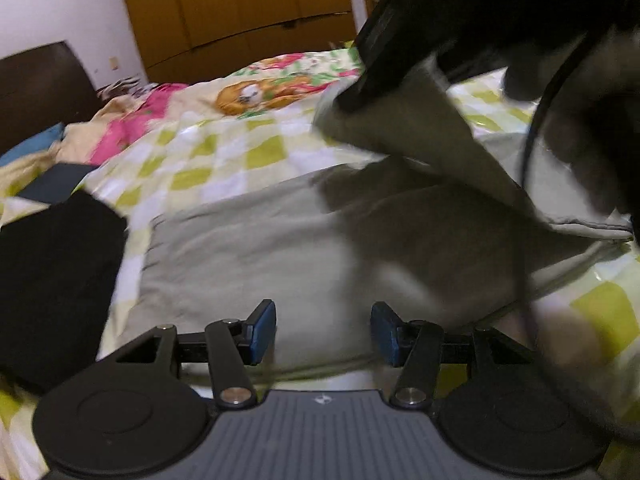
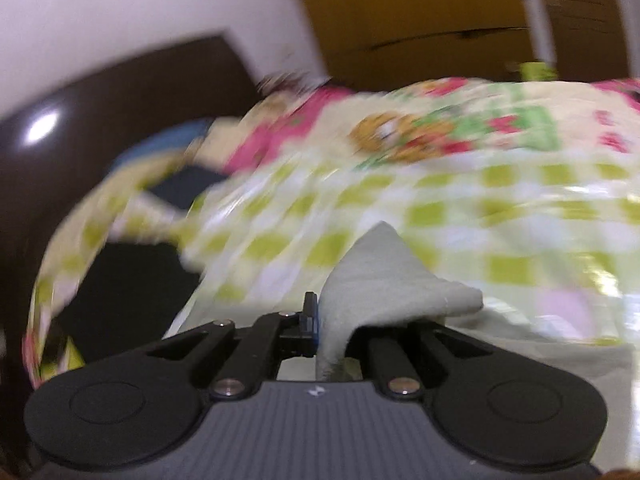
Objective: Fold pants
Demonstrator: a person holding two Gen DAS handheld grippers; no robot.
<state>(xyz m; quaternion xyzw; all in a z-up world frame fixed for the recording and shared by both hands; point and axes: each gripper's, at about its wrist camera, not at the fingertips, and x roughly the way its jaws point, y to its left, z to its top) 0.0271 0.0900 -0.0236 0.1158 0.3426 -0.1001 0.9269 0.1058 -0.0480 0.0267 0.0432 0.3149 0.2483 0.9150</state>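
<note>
Pale grey-green pants (image 1: pixel 256 252) lie flat on a checked bedsheet (image 1: pixel 208 152). My left gripper (image 1: pixel 323 332) is open and empty, low over the near edge of the pants. My right gripper (image 2: pixel 332 324) is shut on a corner of the pants (image 2: pixel 380 276) and holds it lifted. In the left wrist view the right gripper (image 1: pixel 360 96) appears at the upper right, carrying that fold of cloth (image 1: pixel 424 140) above the flat part. The right wrist view is blurred.
A folded black garment (image 1: pixel 52 288) lies left of the pants. A cartoon-print quilt (image 1: pixel 256 92) and a dark headboard (image 1: pixel 36 88) are at the back left. Wooden wardrobe doors (image 1: pixel 248 8) stand behind the bed.
</note>
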